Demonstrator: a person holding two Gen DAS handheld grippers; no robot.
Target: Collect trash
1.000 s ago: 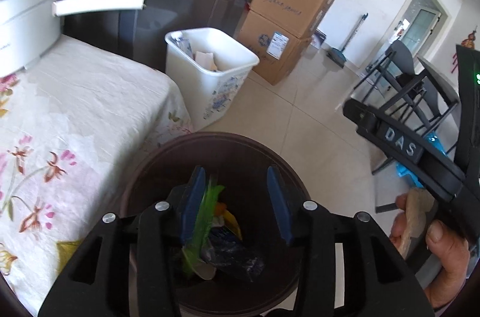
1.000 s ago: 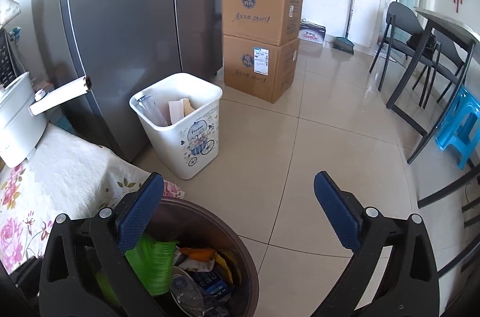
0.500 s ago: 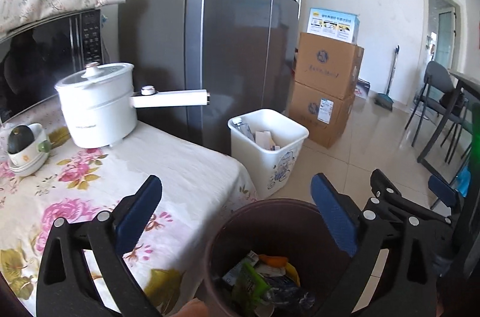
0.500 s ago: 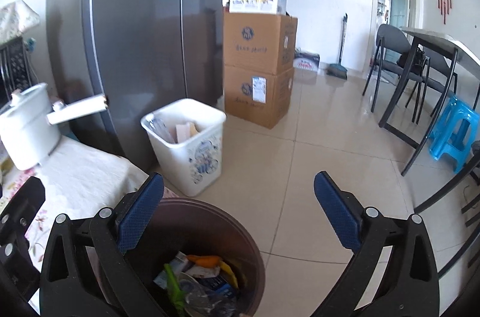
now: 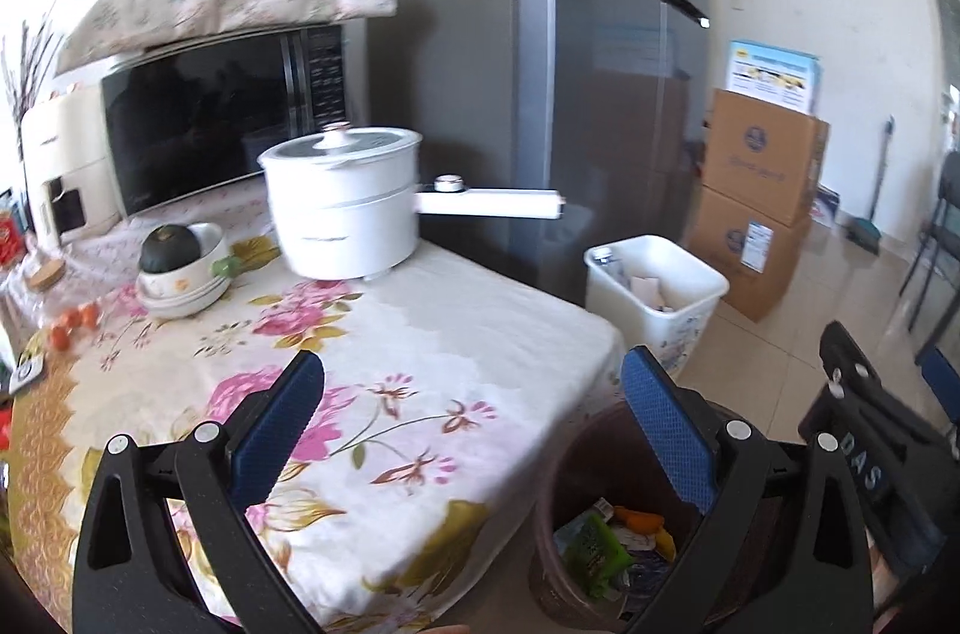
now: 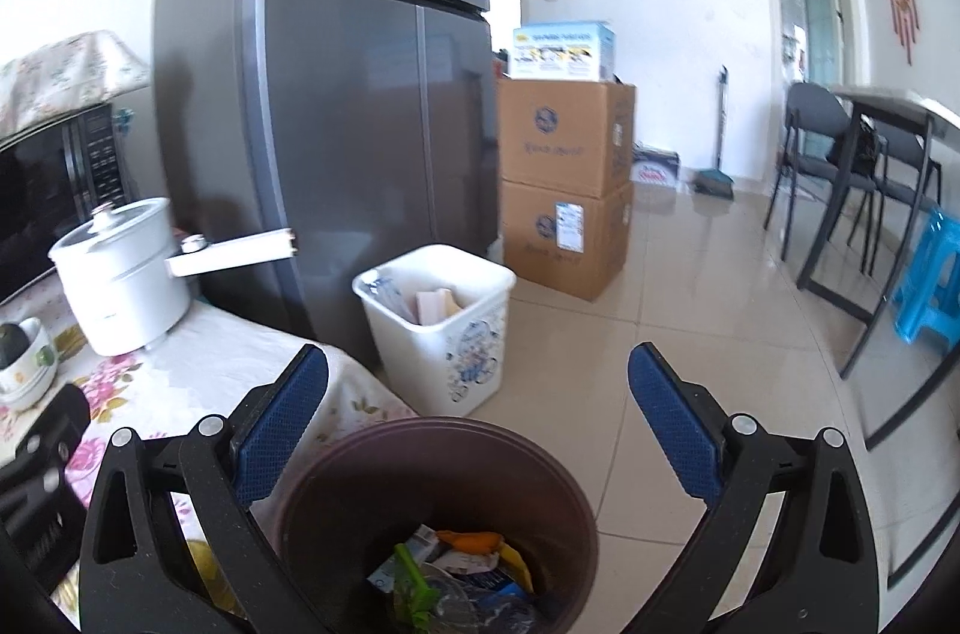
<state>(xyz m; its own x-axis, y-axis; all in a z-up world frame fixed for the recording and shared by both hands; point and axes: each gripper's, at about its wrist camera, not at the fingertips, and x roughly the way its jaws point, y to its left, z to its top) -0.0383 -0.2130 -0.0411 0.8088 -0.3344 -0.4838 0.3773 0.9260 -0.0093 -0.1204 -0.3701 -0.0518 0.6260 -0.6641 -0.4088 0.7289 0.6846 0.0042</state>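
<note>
Here the left gripper [image 5: 471,418] is standing with its blue pads spread wide and nothing between them; its jaws have just been opening. In the left wrist view it is hanging over the lower middle of the frame, its left pad above the flowered tablecloth [image 5: 420,334] and its right pad above the rim of the brown bin [image 5: 555,484] at lower right. The trash [image 5: 606,535] is lying inside that bin: a green wrapper, an orange scrap, something yellow and crumpled clear plastic, all piled at the bottom. The right gripper [image 6: 477,418] is likewise standing wide apart and is gripping nothing; in the right wrist view the brown bin [image 6: 576,508] is sitting at lower centre between and below its pads, with the trash [image 6: 456,574] showing in the bottom of it. A white bin [image 6: 444,358] with a blue flower print is standing on the tiled floor just behind, at frame centre, holding paper and plastic, beside the grey fridge [image 6: 360,123]. A white pot [image 5: 345,202] with a long handle is sitting on the table at the centre of the left view, in front of a microwave [image 5: 222,123]. Two stacked cartons [image 6: 564,190] are standing right of the fridge.
</note>
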